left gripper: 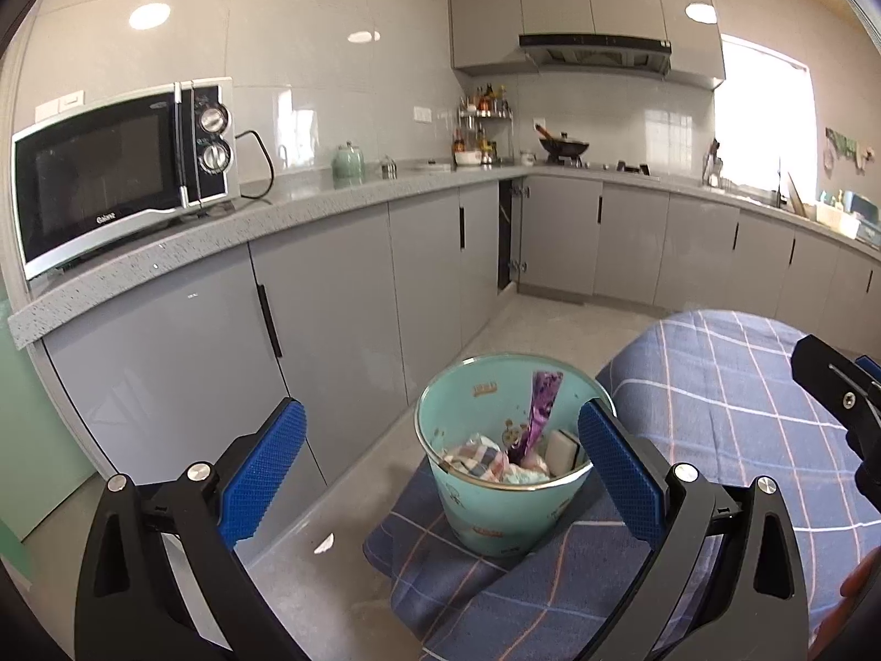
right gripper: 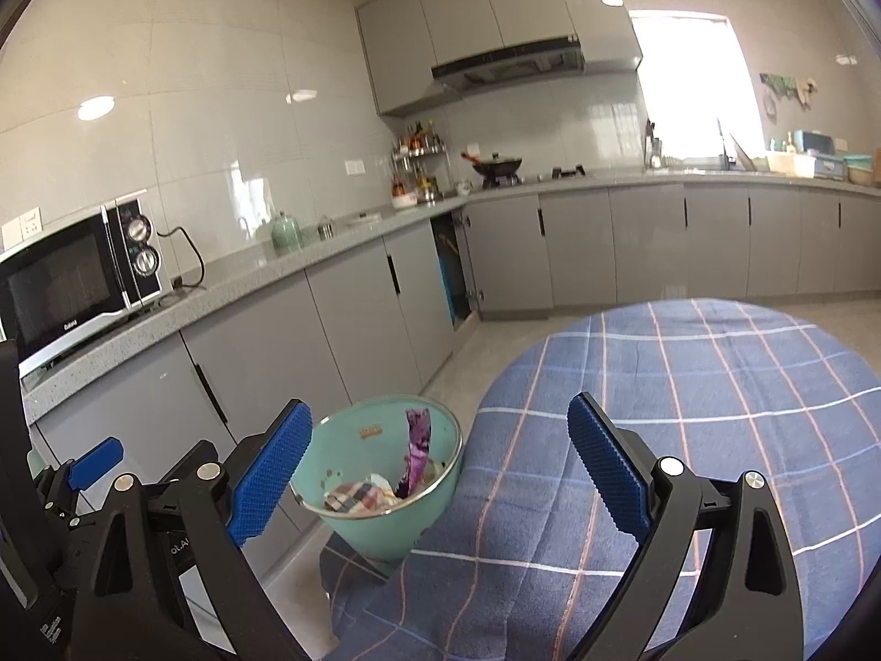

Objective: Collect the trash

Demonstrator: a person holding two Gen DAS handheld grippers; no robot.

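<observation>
A teal waste bin (left gripper: 498, 518) (right gripper: 385, 529) stands on the floor beside a table draped in a blue checked cloth (left gripper: 732, 413) (right gripper: 688, 402). Inside it lie a purple wrapper (left gripper: 542, 407) (right gripper: 417, 454), a checked crumpled cloth (left gripper: 476, 457) (right gripper: 358, 496) and a white sponge (left gripper: 561, 446). My left gripper (left gripper: 440, 473) is open and hovers above the bin, its blue pads on either side of the rim. My right gripper (right gripper: 438, 471) is open too, over the table's edge just right of the bin. Neither holds anything.
A grey counter (left gripper: 308, 204) runs along the wall with a microwave (left gripper: 121, 165), a green jar (left gripper: 348, 162), a spice rack (left gripper: 484, 126) and a wok (left gripper: 564, 146). Grey cabinets (left gripper: 330, 303) line the floor. One cabinet door (left gripper: 509, 234) stands ajar.
</observation>
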